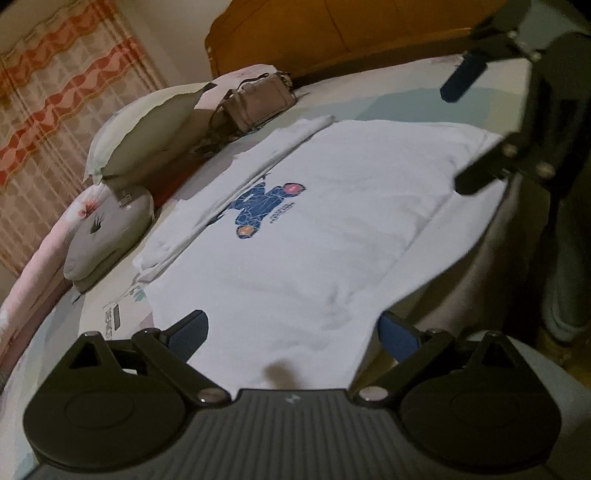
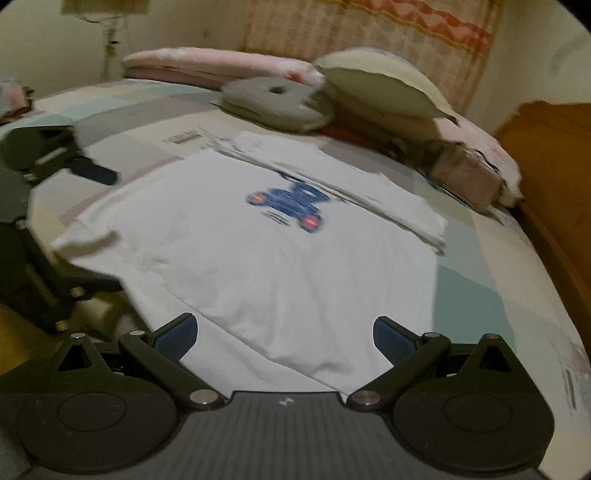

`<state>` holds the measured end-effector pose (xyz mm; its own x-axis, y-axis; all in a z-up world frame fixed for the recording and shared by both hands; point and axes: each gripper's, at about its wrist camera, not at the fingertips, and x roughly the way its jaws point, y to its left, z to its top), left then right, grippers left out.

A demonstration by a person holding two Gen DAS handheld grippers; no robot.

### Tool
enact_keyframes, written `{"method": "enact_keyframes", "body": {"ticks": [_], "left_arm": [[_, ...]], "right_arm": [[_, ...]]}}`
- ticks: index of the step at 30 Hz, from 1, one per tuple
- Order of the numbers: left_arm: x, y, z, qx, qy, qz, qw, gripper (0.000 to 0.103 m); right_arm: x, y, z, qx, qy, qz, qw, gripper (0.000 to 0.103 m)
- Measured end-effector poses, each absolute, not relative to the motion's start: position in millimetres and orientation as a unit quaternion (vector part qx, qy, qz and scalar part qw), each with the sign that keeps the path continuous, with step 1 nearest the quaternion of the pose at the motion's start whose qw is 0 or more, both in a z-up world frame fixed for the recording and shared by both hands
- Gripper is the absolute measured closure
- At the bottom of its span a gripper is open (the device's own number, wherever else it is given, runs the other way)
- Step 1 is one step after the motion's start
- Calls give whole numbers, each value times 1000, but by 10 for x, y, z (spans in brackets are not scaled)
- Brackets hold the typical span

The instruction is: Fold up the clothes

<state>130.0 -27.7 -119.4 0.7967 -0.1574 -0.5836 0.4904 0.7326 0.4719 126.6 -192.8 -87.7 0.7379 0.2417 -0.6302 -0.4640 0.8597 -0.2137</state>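
A white T-shirt (image 1: pixel 314 229) with a blue print lies flat on the patchwork bed (image 2: pixel 480 266), its far side folded in as a strip. The left gripper (image 1: pixel 291 332) hovers wide open over the near hem, holding nothing; the right gripper (image 2: pixel 284 336) is likewise spread wide and empty. Bare bedding rings the shirt. In the left view, pillows (image 1: pixel 144 136) sit at ten o'clock, a handbag (image 1: pixel 258 103) at eleven, and the headboard (image 1: pixel 332 29) at twelve.

Bed (image 2: pixel 480 258) under shirt (image 2: pixel 280 266), pillows (image 2: pixel 384 88)
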Motion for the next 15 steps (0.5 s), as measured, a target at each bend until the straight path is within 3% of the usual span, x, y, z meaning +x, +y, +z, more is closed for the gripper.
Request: {"method": "enact_keyframes", "body": {"ticks": [5,11,15], "left_arm": [[1320,-285,-1205,316,262,-181,893,4],[1356,-239,-1165,302,260,-174,900,4],[1377,-216,-1185,297,264,-174,901,4]], "right_arm": [[1190,-1632,-997,-242,290,257,890,0],[1244,-1392,-1297,-353,267,187,877,0],[1286,-1557,-1284,-365,264,153,880,0]]}}
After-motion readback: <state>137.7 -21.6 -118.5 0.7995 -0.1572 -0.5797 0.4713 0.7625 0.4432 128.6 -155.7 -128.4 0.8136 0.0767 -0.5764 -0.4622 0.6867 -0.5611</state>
